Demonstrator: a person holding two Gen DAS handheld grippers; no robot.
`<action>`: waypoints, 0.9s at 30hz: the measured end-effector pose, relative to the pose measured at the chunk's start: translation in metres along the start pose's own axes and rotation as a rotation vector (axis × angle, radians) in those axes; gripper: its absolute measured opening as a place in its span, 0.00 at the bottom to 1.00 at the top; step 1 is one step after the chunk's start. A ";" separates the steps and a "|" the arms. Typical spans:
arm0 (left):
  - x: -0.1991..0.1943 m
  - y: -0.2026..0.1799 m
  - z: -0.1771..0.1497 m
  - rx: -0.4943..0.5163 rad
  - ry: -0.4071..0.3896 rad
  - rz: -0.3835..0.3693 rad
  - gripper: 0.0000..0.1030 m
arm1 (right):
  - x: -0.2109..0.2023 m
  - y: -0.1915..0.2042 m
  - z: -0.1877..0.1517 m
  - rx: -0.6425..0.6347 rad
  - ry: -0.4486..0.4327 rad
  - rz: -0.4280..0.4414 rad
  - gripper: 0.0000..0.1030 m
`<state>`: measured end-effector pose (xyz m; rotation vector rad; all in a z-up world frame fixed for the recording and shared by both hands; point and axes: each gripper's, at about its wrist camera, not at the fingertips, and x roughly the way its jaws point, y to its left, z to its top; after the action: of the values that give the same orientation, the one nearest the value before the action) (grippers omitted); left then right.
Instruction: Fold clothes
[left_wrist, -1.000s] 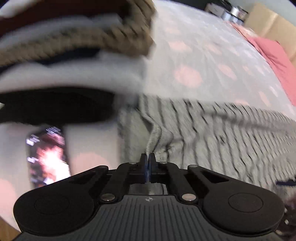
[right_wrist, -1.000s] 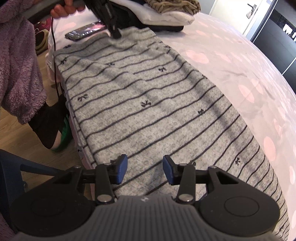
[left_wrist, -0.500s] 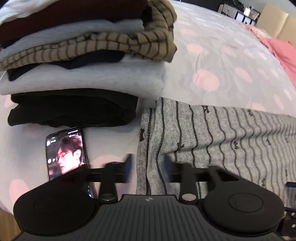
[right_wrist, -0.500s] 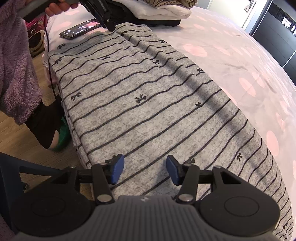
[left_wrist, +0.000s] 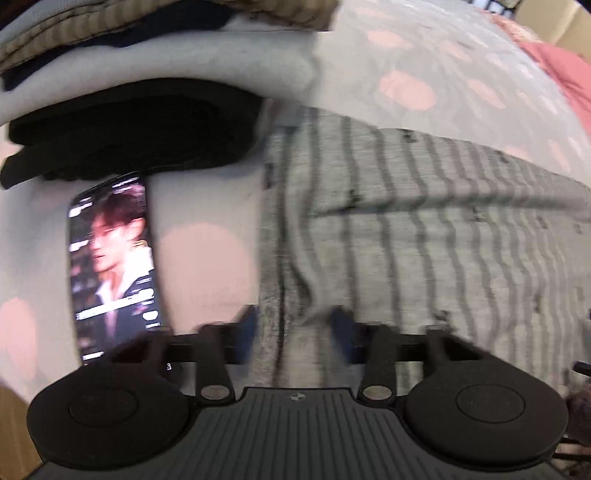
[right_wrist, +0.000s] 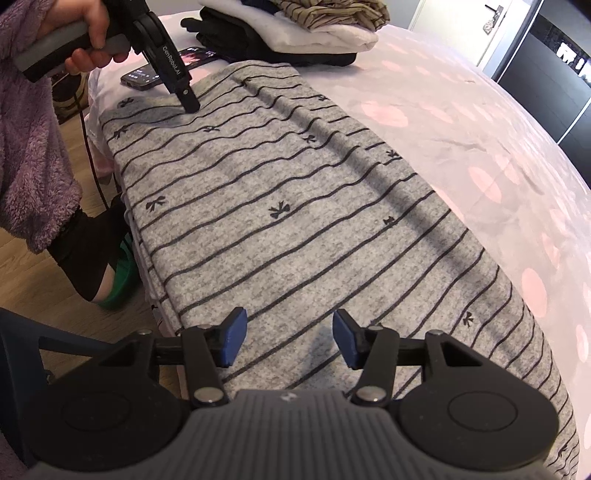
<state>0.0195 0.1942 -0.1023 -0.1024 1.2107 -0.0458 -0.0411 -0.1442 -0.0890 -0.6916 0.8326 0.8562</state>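
A grey striped top (right_wrist: 295, 206) lies flat along the edge of the bed (right_wrist: 480, 122). The left gripper (left_wrist: 291, 325) is down at one end of it, jaws released. The right gripper (right_wrist: 288, 332) hangs over the other end, jaws also wide apart. A phone (left_wrist: 114, 266) lies just beside the top, its screen lit. A pile of folded clothes (right_wrist: 295, 33) sits close behind the phone.

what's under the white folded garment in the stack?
Under the white folded garment lies a folded black garment, resting on the spotted bedsheet. Whether anything else lies beneath or between them cannot be seen; the layers cover it.
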 end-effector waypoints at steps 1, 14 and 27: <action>-0.001 -0.004 0.000 0.017 -0.003 0.000 0.10 | -0.001 0.000 0.000 0.002 -0.002 -0.004 0.54; -0.101 -0.084 0.026 0.178 -0.228 -0.127 0.08 | -0.024 -0.029 -0.010 0.133 0.042 -0.110 0.54; -0.052 -0.255 0.002 0.496 -0.118 -0.321 0.08 | -0.064 -0.094 -0.064 0.518 0.052 -0.224 0.58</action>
<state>0.0081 -0.0546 -0.0263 0.1345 1.0251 -0.6088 -0.0078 -0.2640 -0.0491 -0.3400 0.9551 0.3945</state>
